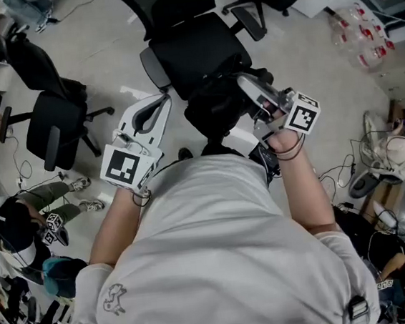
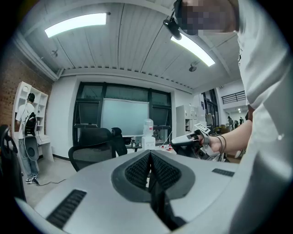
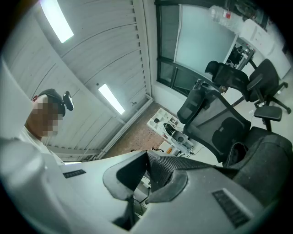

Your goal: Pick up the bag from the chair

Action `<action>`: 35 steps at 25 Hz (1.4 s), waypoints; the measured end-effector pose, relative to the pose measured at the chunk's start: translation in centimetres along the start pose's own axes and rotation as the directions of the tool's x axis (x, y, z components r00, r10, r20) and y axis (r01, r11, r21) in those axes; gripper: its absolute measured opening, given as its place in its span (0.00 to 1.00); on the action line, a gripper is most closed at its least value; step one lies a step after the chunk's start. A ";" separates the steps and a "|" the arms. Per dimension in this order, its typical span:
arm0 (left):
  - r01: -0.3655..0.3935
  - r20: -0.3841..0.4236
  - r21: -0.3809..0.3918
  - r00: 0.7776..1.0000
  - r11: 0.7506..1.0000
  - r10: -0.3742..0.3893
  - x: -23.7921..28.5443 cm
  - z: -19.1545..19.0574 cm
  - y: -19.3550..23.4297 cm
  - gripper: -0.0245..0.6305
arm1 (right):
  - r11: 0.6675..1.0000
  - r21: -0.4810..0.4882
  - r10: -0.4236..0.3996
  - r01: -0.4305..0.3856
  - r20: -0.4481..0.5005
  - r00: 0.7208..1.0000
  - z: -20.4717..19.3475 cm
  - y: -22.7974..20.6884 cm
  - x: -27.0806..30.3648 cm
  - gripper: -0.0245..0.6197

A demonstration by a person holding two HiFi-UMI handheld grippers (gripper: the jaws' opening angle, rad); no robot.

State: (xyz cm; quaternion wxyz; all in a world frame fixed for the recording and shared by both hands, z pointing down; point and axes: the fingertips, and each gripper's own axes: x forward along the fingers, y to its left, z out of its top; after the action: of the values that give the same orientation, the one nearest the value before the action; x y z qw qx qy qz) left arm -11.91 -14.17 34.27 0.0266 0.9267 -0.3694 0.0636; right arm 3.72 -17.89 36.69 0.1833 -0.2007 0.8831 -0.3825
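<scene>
Black bag (image 1: 215, 109): at front edge of chair (image 1: 198, 50), unheld.
Left claw (image 1: 160, 102): together, empty.
Right claw (image 1: 244, 81): together, empty, just over bag.
Progress: pickup seemingly not begun.

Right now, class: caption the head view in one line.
Right gripper holds the black bag by the office chair; left gripper empty.

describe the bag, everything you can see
Bag: black soft fabric, slumped, no print visible. It lies at the front edge of the chair seat, on the person's side; whether the seat bears it is unclear. The right gripper hangs over it, jaws together with nothing showing between them. The right gripper view shows dark fabric and a loop handle at lower right.
</scene>
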 end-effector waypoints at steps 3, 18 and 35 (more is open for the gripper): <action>0.019 0.002 -0.001 1.000 1.000 -0.019 -1.7 -0.6 -0.4 0.05 | 1.000 -0.003 -0.002 0.002 0.010 1.000 -1.4 1.3 0.4 0.09; 0.063 0.032 -0.027 0.998 0.998 -0.062 -8.0 -1.7 -2.5 0.05 | 0.999 -0.014 -0.045 0.045 0.020 0.999 -6.6 6.5 -0.8 0.09; 0.016 -0.007 -0.040 1.000 0.999 -0.016 -7.7 -1.8 -7.8 0.05 | 1.000 0.011 -0.009 0.009 -0.012 1.000 -7.9 9.2 -6.8 0.09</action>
State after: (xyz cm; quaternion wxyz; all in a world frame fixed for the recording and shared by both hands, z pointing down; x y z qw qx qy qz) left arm -12.22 -3.09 34.99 0.0469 0.9288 -0.3629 0.0592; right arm 3.75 -4.03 36.06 0.1774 -0.2015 0.8810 -0.3896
